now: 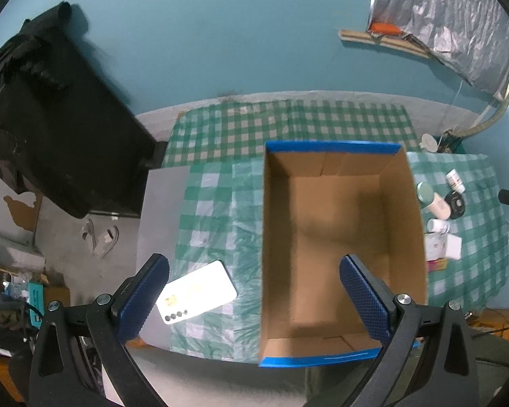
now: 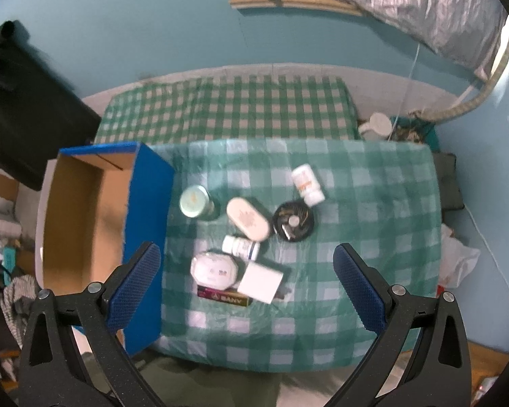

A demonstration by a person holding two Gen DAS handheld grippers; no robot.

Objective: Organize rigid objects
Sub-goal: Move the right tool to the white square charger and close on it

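An empty cardboard box (image 1: 339, 237) with blue outer walls stands on the green checked table; it also shows in the right wrist view (image 2: 85, 224). A white phone (image 1: 196, 291) lies left of the box. My left gripper (image 1: 254, 298) is open, held above the box's near left wall. Right of the box lie several small items: a green-lidded jar (image 2: 195, 201), an oval white case (image 2: 247, 218), a black round disc (image 2: 293, 220), two white bottles (image 2: 307, 179) (image 2: 241, 246), a white octagonal box (image 2: 215, 269), a white square box (image 2: 261, 281) and a dark flat pack (image 2: 225, 296). My right gripper (image 2: 247, 288) is open above them.
A black covered object (image 1: 57, 118) stands left of the table. A white mug (image 2: 378, 125) sits beyond the table's far right corner. A second checked surface (image 2: 227, 112) lies behind. Clutter and sandals (image 1: 100, 237) are on the floor at left.
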